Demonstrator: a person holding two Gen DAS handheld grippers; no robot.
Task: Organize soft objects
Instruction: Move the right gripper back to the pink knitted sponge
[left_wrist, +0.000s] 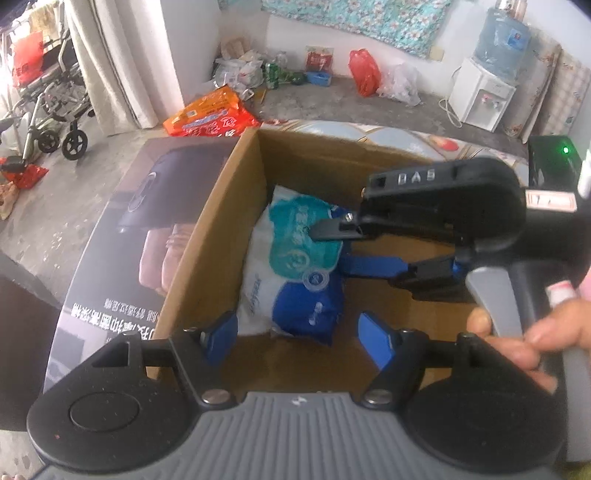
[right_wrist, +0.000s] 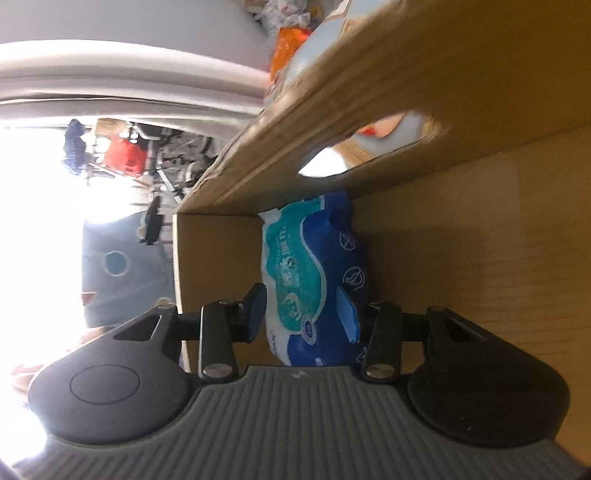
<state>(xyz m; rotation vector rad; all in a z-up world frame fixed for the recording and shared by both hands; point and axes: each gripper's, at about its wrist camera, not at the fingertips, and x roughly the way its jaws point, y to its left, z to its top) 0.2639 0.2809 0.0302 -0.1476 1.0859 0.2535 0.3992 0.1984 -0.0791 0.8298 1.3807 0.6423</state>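
A soft pack of wet wipes (left_wrist: 295, 269), white, teal and blue, lies in the left part of an open cardboard box (left_wrist: 221, 229). My left gripper (left_wrist: 295, 339) is open and empty above the box's near edge. My right gripper (left_wrist: 334, 251) reaches into the box from the right, turned on its side, its fingers on either side of the pack. In the right wrist view the pack (right_wrist: 314, 280) sits between the blue pads (right_wrist: 258, 314) of the right gripper (right_wrist: 304, 314). The jaws look spread around it, not pressing.
The box stands on a printed dark surface (left_wrist: 129, 229). An orange package (left_wrist: 210, 114) lies beyond the box. The floor behind holds bags, cans and a water dispenser (left_wrist: 484, 92). A wheelchair (left_wrist: 48, 103) stands at far left. The box wall has a handle hole (right_wrist: 369, 147).
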